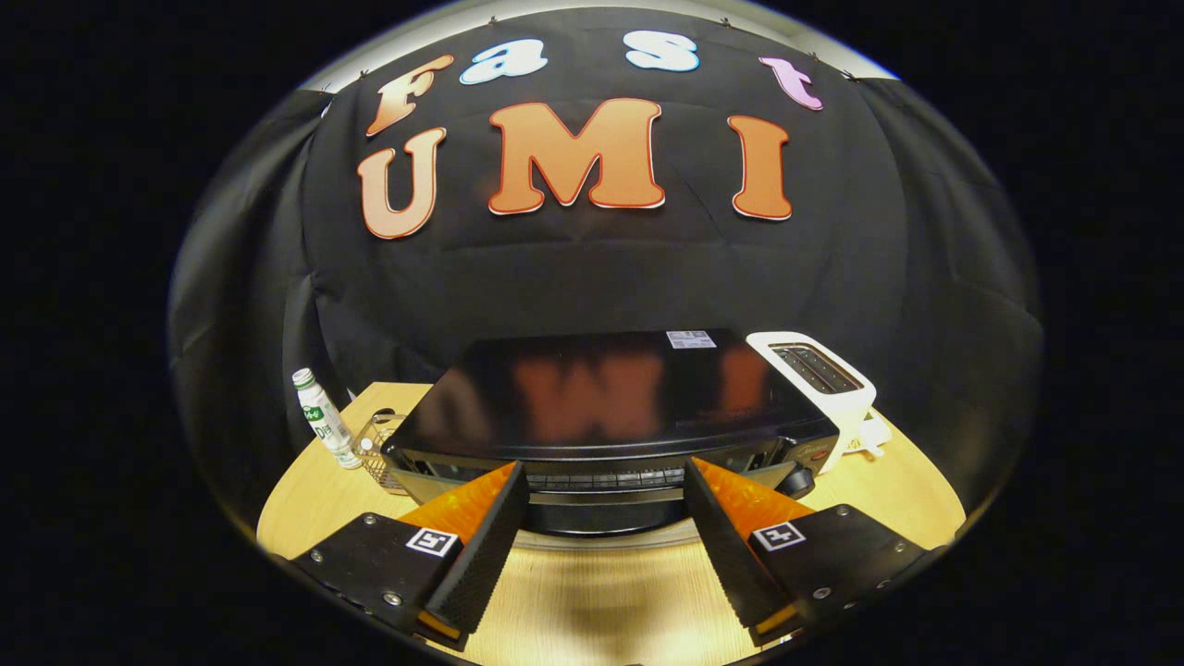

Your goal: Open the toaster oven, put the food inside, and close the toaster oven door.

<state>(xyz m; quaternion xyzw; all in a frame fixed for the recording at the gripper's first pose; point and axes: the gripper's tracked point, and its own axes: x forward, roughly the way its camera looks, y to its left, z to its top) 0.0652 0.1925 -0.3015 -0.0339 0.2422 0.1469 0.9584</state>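
No legible wording, only small labels and marker tags.

A white sticker (690, 339) lies on the toaster oven (601, 398) top toward its one o'clock corner, its print too small to read. The bottle (324, 418) at the oven's nine o'clock carries a blurred green-printed label. The gripper (603, 476), its fingers spread wide apart, bears a square black-and-white marker (433, 541) on each finger.

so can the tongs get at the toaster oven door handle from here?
Probably yes. The tongs are open, fingers either side of the toaster oven's front, with the door handle just ahead between them. Nothing lies in between; bottle and white toaster stand off to the sides.
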